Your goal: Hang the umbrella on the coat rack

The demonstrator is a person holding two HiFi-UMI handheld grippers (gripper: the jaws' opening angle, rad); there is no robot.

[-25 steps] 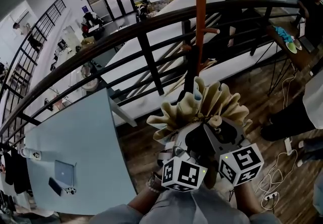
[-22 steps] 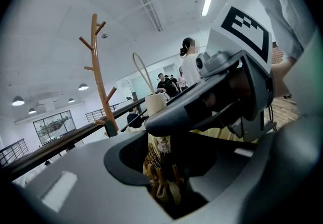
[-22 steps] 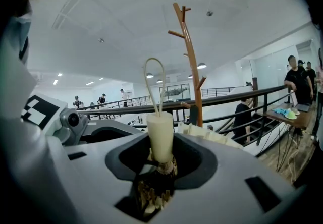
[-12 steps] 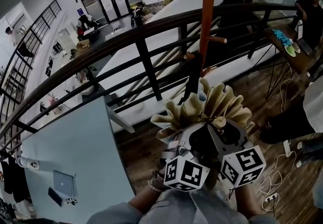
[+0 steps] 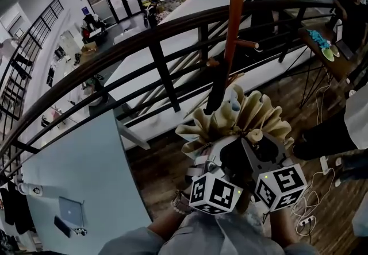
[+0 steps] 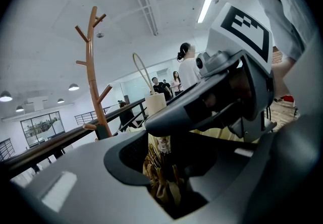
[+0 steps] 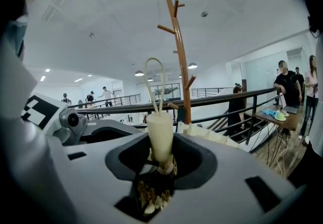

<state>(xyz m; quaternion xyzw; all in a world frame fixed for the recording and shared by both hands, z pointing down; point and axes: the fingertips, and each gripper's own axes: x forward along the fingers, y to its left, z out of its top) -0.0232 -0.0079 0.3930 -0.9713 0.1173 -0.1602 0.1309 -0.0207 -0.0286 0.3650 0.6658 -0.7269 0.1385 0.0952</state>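
Right gripper view: right gripper (image 7: 151, 185) and left gripper (image 6: 164, 180) fingers clamp the umbrella (image 7: 160, 134); brought in off-line, its loop (image 7: 154, 74) could miss the coat rack (image 7: 180, 56) peg.

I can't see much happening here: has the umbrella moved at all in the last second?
Yes, a little. In the head view the umbrella has edged closer to the coat rack, and slightly further to the right of its pole.

Dim, fisheye-warped, dark vignetted corners

Cream umbrella (image 5: 260, 115), orange-brown coat rack (image 5: 236, 18), black railing (image 5: 163, 78), pale blue table (image 5: 80, 162), dark brown wooden floor (image 5: 161, 174).
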